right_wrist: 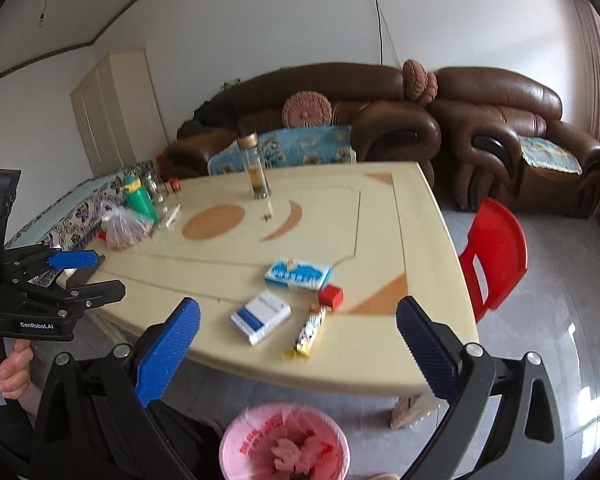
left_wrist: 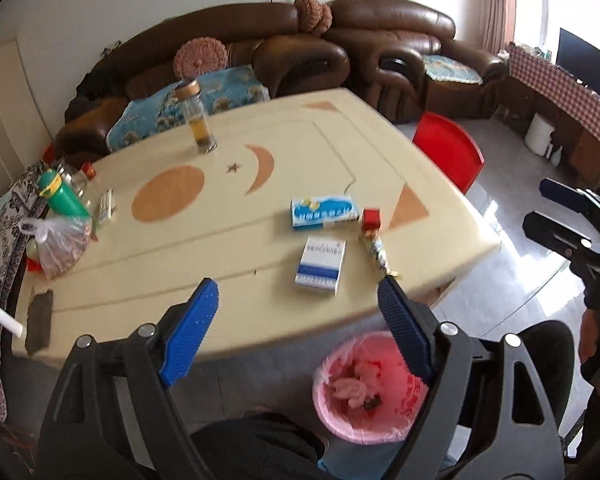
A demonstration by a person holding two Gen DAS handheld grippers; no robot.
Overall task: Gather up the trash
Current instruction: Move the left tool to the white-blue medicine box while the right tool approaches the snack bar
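My left gripper (left_wrist: 296,320) hangs open over the near edge of the cream table (left_wrist: 228,232), with nothing between its blue pads. A pink-lined bin (left_wrist: 364,388) with crumpled scraps inside stands on the floor below it. On the table lie a blue-and-white box (left_wrist: 324,210), a white box with a blue band (left_wrist: 320,264), a small red box (left_wrist: 371,219) and a snack wrapper (left_wrist: 378,252). My right gripper (right_wrist: 300,348) is open and empty too, above the bin (right_wrist: 284,440) and short of the wrapper (right_wrist: 310,332). Each view shows the other gripper off to one side.
A glass bottle (left_wrist: 198,120) stands at the table's far side. A green bottle (left_wrist: 58,194) and a filled plastic bag (left_wrist: 60,248) crowd the left end. A red chair (left_wrist: 448,152) stands at the right edge. Brown sofas (right_wrist: 380,120) line the wall.
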